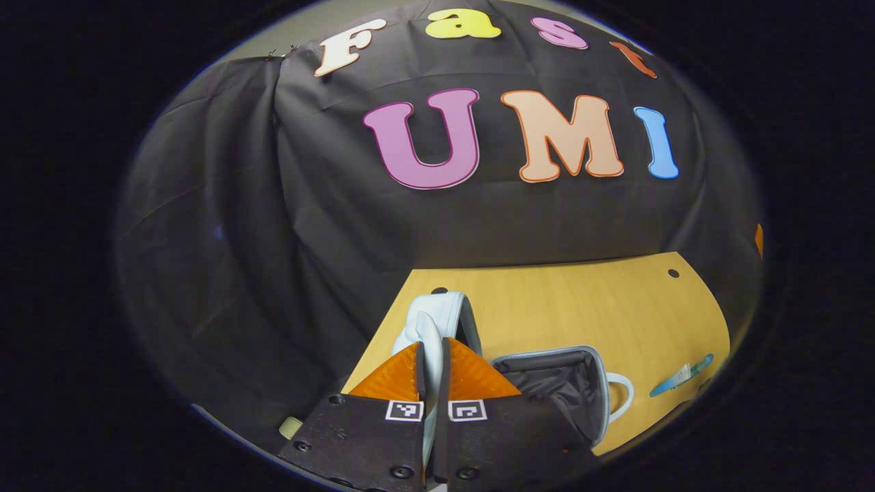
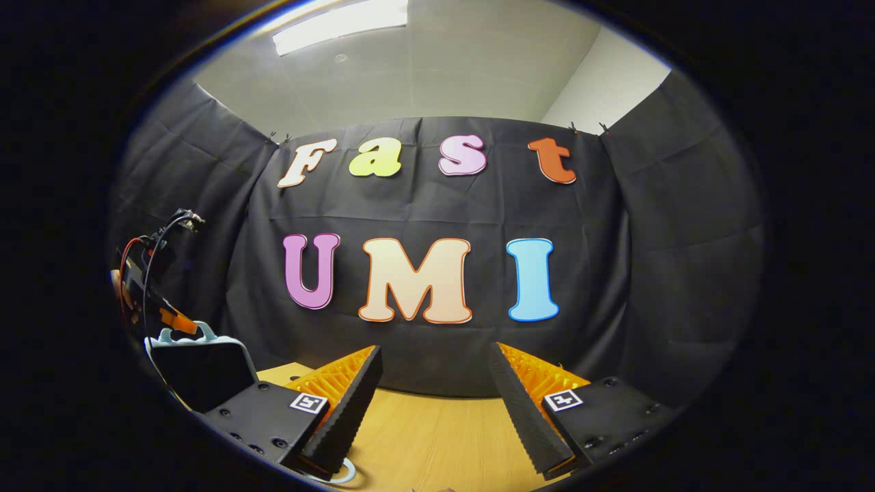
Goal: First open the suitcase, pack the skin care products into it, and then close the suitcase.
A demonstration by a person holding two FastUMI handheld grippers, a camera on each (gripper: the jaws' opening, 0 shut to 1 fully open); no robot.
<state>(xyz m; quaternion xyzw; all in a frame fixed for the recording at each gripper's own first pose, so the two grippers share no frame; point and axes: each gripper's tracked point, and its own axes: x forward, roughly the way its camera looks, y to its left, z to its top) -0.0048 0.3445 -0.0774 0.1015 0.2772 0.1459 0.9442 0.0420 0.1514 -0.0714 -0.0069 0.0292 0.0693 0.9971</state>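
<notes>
Left hand-held gripper point(image 1: 432, 362) pinches raised suitcase lid point(image 1: 437, 318) on worktop point(image 1: 581, 307); open lined compartment point(image 1: 557, 389) just right of it; right hand-held gripper point(image 2: 437, 410) spread, empty, suitcase point(image 2: 198, 369) off its left

Place: a recording booth set up inside an office-like room.
Walls: black cloth point(image 2: 437, 355) clipped up and hung as a backdrop on three sides.
Above: plain white ceiling point(image 2: 437, 75) with a long strip light point(image 2: 340, 25).
Work surface: a light wooden tabletop point(image 1: 581, 301) with small round holes near its far edge.
</notes>
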